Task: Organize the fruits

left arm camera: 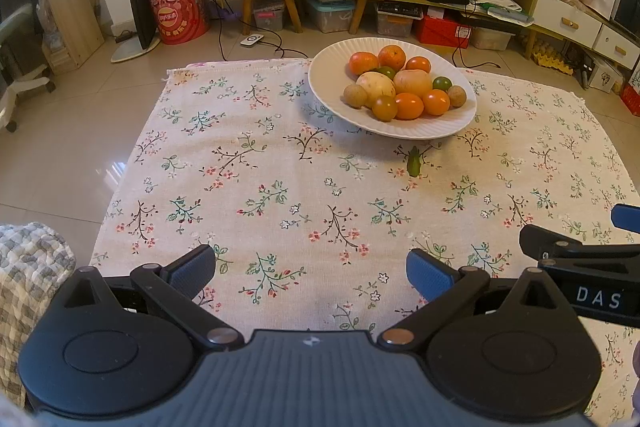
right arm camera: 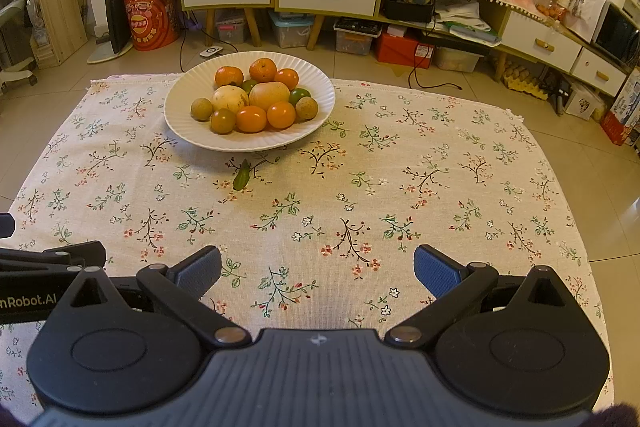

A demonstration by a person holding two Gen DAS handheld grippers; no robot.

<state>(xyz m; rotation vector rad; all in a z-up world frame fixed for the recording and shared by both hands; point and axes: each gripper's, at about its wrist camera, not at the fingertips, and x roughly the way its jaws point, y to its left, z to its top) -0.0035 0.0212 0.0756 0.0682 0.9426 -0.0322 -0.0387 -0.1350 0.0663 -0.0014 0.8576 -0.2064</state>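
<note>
We hold both grippers, left and right, spread wide and empty, near a plate of fruit

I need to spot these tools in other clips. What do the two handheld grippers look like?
The left gripper and right gripper match: black bodies with ribbed grey tops, round pivot housings, silver rivets, angled black link arms and textured blue finger pads. White lettering on their sides reads "DAS" and "nRobot.AI".
</note>
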